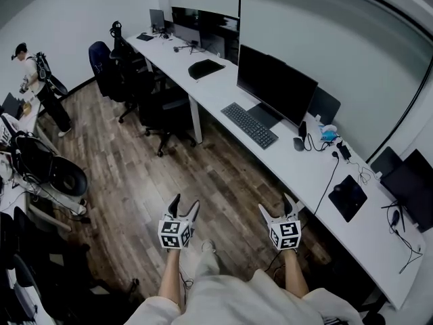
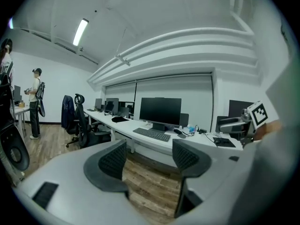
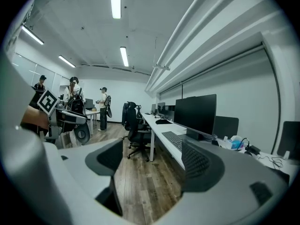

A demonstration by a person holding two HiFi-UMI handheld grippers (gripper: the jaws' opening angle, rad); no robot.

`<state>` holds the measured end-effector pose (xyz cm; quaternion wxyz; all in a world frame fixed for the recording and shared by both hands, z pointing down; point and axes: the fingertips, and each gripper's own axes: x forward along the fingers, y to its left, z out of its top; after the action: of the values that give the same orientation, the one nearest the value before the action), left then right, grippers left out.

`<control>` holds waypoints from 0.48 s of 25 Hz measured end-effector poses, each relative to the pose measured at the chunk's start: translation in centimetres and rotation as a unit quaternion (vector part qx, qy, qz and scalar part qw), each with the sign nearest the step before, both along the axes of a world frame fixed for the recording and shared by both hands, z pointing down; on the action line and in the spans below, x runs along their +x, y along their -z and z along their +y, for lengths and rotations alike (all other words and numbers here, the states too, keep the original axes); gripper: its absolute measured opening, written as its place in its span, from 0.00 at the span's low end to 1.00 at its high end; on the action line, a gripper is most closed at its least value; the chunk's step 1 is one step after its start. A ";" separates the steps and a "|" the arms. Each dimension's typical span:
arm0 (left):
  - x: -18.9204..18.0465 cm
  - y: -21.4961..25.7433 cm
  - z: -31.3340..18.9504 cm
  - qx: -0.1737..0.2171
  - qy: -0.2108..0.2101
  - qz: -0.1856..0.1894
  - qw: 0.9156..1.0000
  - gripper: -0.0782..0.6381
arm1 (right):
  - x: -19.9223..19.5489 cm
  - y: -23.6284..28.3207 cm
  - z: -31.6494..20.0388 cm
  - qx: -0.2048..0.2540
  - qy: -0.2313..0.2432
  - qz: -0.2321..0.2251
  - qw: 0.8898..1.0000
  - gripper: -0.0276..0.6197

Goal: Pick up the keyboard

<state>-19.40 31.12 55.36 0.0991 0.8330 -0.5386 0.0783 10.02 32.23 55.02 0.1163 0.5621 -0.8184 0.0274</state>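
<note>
A long, smooth white bench (image 1: 298, 175) runs slantwise over the wood-plank floor (image 1: 155, 181), carrying a wide, flat black monitor (image 1: 274, 83). Just before its stand lies the keyboard (image 1: 249, 124), a slim dark slab, likely matte plastic, though it sits too far off to be sure. Its long axis follows the bench's front edge, and it lies well apart from both grippers, up and ahead of the left gripper (image 1: 185, 205) and the right gripper (image 1: 276, 207), each with ribbed dark jaws spread and only floor between them.
</note>
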 end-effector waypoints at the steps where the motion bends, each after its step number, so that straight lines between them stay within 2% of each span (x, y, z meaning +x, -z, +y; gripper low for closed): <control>1: -0.3 0.0 -1.2 0.000 -0.002 0.000 1.000 0.54 | -0.3 0.1 -1.1 0.000 -0.001 0.000 1.000 0.64; 12: -5.0 1.8 -14.8 0.003 -0.016 0.002 1.000 0.54 | -5.4 1.5 -14.0 -0.004 -0.009 0.004 1.000 0.63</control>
<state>-24.37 16.36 53.58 0.0961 0.8418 -0.5255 0.0770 4.62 18.20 53.47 0.1214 0.5693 -0.8126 0.0292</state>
